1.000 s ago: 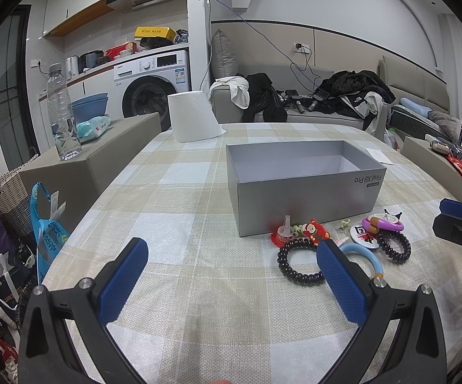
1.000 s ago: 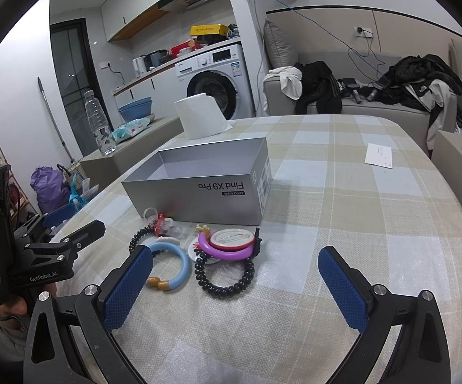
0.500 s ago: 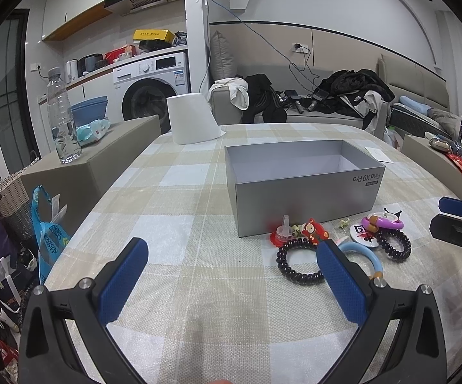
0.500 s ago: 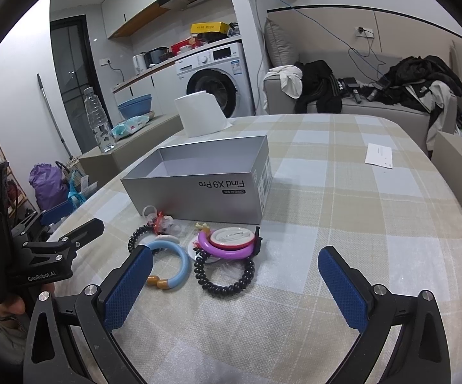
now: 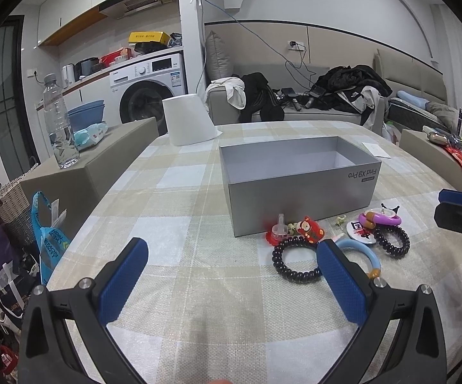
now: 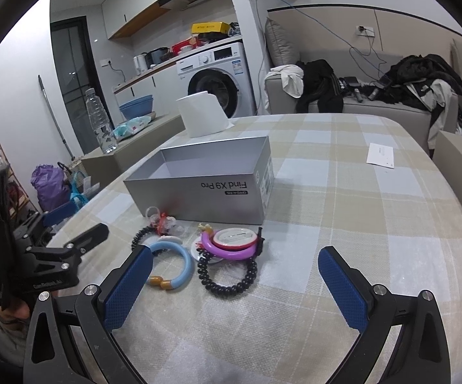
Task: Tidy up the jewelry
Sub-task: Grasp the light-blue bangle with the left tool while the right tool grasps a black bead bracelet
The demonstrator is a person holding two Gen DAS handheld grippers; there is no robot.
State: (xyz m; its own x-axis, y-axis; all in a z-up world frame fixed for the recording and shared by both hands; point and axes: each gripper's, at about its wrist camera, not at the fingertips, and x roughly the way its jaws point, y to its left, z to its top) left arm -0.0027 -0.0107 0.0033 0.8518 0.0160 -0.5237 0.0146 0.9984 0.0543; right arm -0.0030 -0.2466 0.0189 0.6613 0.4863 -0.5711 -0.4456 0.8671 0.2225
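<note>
An open grey box [image 5: 298,172] [image 6: 205,182] stands on the checked tablecloth. In front of it lie a black coil bracelet [image 5: 295,260], a light blue bangle [image 5: 363,256] [image 6: 173,264], a second black coil bracelet [image 5: 392,243] [image 6: 227,275], a purple ring with a white badge [image 5: 379,219] [image 6: 231,243] and a red charm [image 5: 309,228]. My left gripper [image 5: 231,281] is open and empty, left of and before the pile. My right gripper [image 6: 231,284] is open and empty, just before the pile.
A white paper roll [image 5: 189,123] stands behind the box. A white slip of paper [image 6: 380,155] lies at the far right of the table. A cardboard box with a water bottle [image 5: 59,121] sits left of the table. A sofa with clothes is behind.
Both grippers have stayed open with only slight drift. The jewelry and the box have not moved.
</note>
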